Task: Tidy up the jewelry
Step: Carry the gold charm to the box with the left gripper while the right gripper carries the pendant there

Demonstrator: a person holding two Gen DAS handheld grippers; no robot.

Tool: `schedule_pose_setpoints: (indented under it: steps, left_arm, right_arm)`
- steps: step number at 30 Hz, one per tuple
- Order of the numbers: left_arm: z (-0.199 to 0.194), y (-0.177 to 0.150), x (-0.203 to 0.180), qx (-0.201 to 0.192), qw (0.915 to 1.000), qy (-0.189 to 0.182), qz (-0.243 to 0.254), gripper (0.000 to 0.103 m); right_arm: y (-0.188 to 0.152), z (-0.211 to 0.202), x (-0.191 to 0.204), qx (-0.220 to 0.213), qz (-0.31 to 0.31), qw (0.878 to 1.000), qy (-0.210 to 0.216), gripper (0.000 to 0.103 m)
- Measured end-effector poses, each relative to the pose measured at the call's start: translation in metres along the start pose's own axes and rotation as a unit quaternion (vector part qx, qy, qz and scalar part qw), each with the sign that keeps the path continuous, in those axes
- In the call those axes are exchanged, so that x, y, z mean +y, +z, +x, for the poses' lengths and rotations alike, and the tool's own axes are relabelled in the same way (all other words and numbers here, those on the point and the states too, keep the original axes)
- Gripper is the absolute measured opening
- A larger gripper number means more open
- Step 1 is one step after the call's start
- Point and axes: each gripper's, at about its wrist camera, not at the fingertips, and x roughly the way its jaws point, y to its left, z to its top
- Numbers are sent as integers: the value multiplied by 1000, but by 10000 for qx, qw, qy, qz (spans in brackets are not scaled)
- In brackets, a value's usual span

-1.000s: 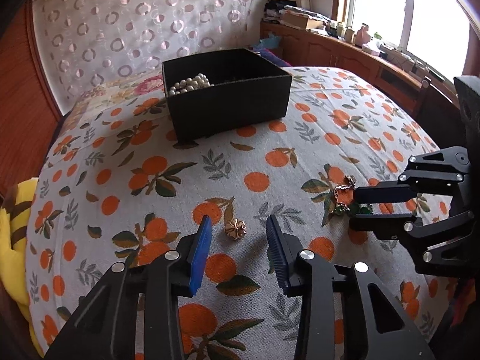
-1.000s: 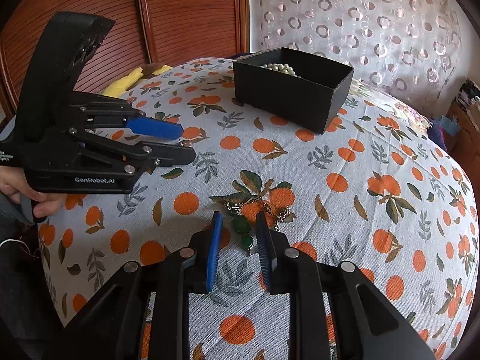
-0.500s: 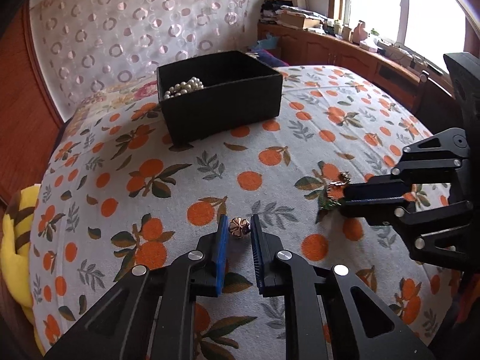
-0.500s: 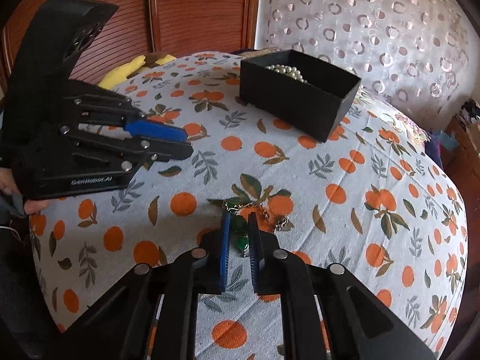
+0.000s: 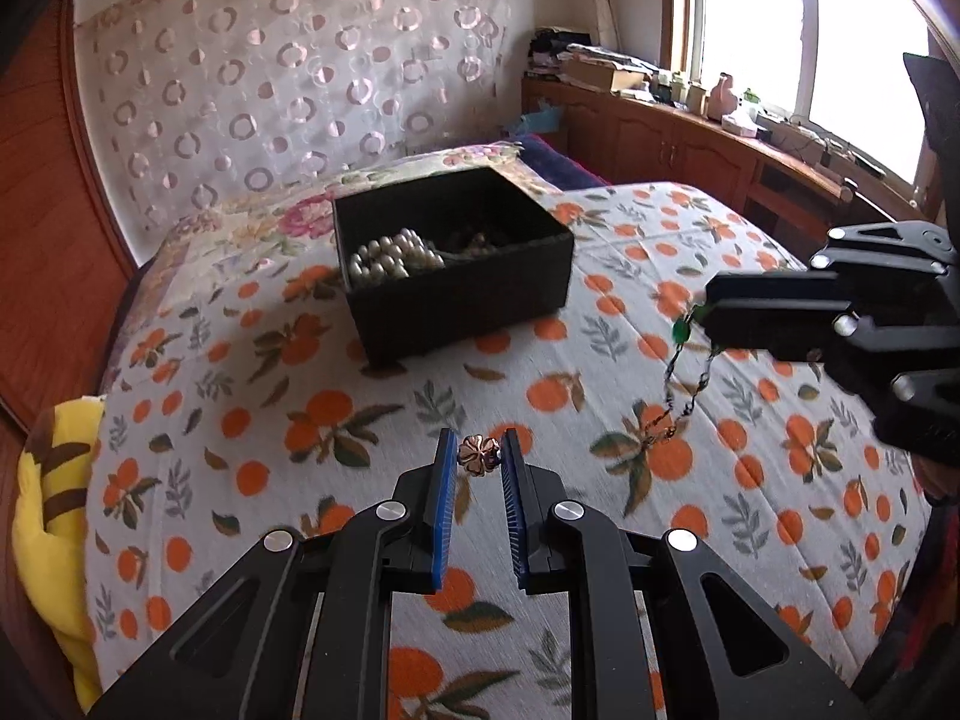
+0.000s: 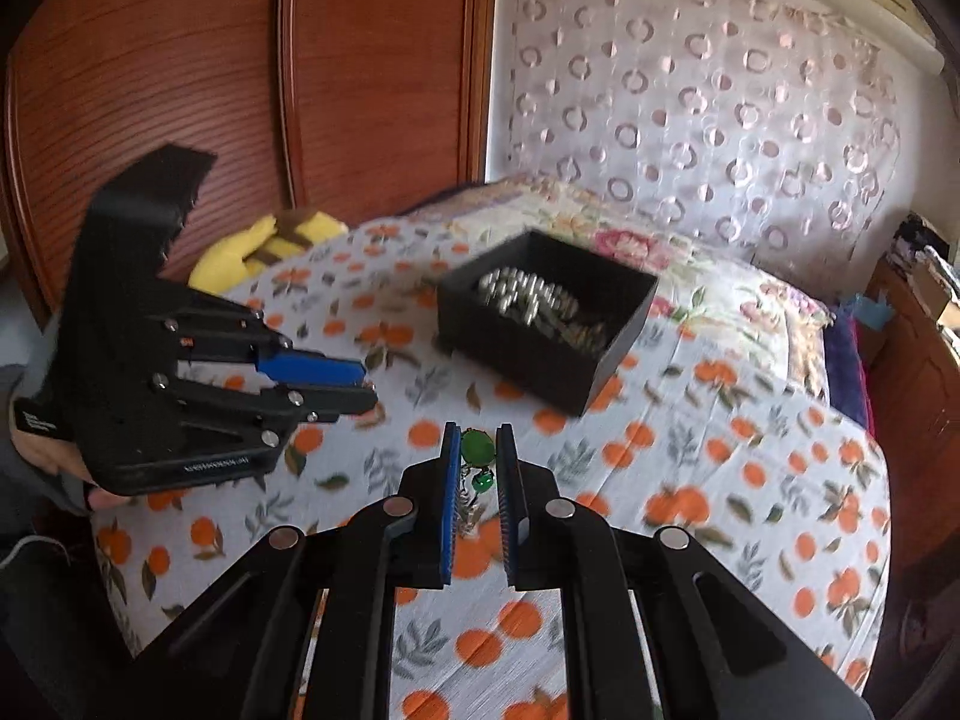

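My left gripper [image 5: 478, 457] is shut on a small rose-gold flower ornament [image 5: 478, 456], lifted off the orange-print bedspread [image 5: 300, 420]. At the right edge of the left wrist view my right gripper [image 5: 705, 309] holds a green-stone chain necklace [image 5: 681, 360] that dangles below its tips. In the right wrist view that gripper [image 6: 478, 450] is shut on the necklace's green stone [image 6: 477, 447], the chain hanging between the fingers. A black open box [image 5: 450, 264] [image 6: 543, 324] with a pearl strand [image 5: 390, 255] and other pieces stands farther back on the bed.
A yellow plush toy [image 5: 48, 516] lies at the bed's left edge. A wooden wardrobe [image 6: 240, 90] stands behind it, and a patterned curtain [image 5: 288, 90] hangs behind the box. A cluttered wooden sill [image 5: 720, 132] runs under the window on the right. A hand [image 6: 54, 456] grips the left tool.
Both grippers closed, the left on the flower ornament and the right on the green-stone necklace. Both then rose, and the ornament and necklace left the bedspread.
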Motion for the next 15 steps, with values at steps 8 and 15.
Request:
schedule_pose_setpoints:
  steps: [8, 15]
  left_arm:
    - [0, 29, 13, -288, 9995, -22, -144, 14]
    - [3, 52, 24, -435, 9988, 13, -215, 14]
  right_arm:
    - [32, -9, -19, -402, 13, 9992, -9, 13]
    - [56, 3, -33, -475, -39, 9989, 0, 13]
